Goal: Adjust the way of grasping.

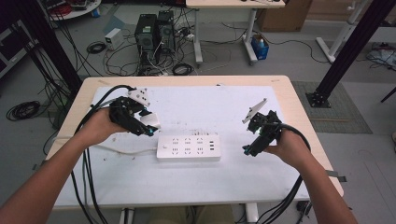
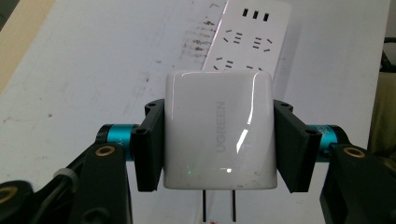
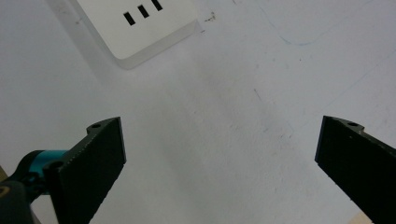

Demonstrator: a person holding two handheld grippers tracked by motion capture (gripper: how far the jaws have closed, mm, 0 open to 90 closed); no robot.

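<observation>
On the left, the left gripper (image 1: 148, 126) is clamping a white charger (image 2: 218, 130) between its jaws, pressing in on both flat sides. In the left gripper view the charger is filling the gap completely, its UGREEN lettering facing the camera and two metal prongs (image 2: 218, 205) pointing back toward the bottom of the frame. From the high view, the gripper is holding the charger just above the desk (image 1: 196, 100), near the left end of the white power strip (image 1: 188, 148), apart from it and not plugged in.

The power strip is lying flat in the middle of the desk's white mat (image 1: 210, 107), its sockets facing up and its white cord (image 1: 126, 150) running off to the left.

Over on the right, the right gripper (image 1: 251, 140) is hovering beside the strip's right end, well clear of it. Its jaws are standing wide apart and gripping nothing, with only the scuffed mat between them and a corner of the strip at the top left of the right gripper view.
</observation>
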